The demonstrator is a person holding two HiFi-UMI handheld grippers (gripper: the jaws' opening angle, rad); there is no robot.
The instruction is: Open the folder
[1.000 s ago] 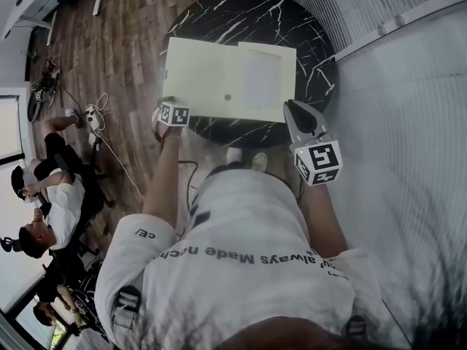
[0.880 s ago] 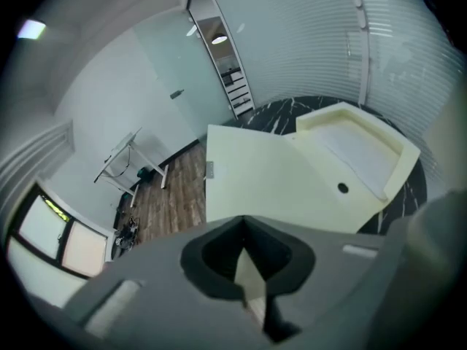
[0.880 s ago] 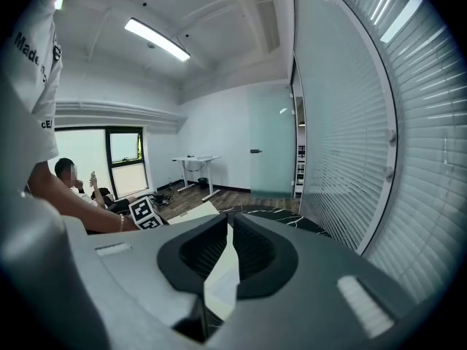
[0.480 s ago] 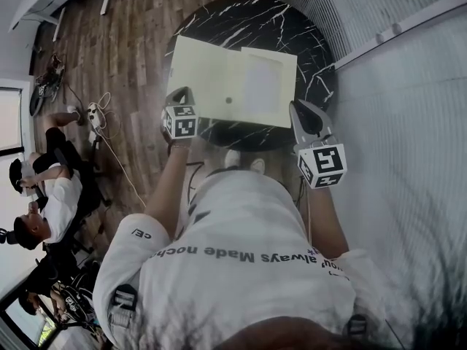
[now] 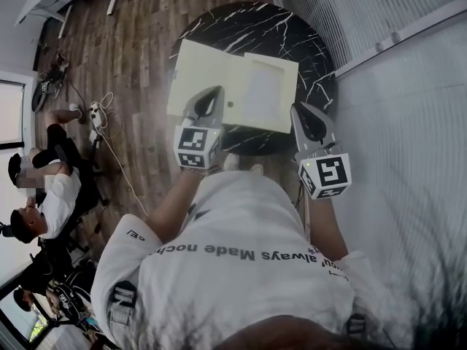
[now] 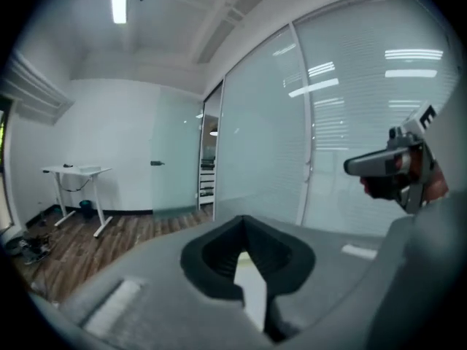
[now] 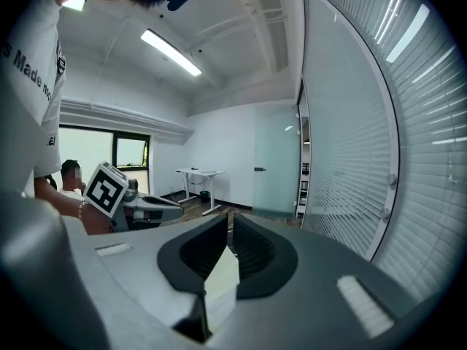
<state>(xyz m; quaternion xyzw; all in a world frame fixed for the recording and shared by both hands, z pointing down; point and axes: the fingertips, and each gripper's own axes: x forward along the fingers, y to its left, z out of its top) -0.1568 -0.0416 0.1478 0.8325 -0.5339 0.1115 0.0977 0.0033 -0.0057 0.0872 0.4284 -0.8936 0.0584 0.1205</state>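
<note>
On the round black marble worktop (image 5: 244,22), the cream folder (image 5: 241,86) lies flat toward the near edge, with a small dark dot near the middle of its near side. Left gripper (image 5: 210,97) tip is positioned over the folder's near edge, left of the dot. Its jaws are clenched together, with only a pale sliver visible between them. Right gripper (image 5: 300,111) sits just beside the folder's near right corner. Its jaws are drawn together and grasp nothing.
</note>
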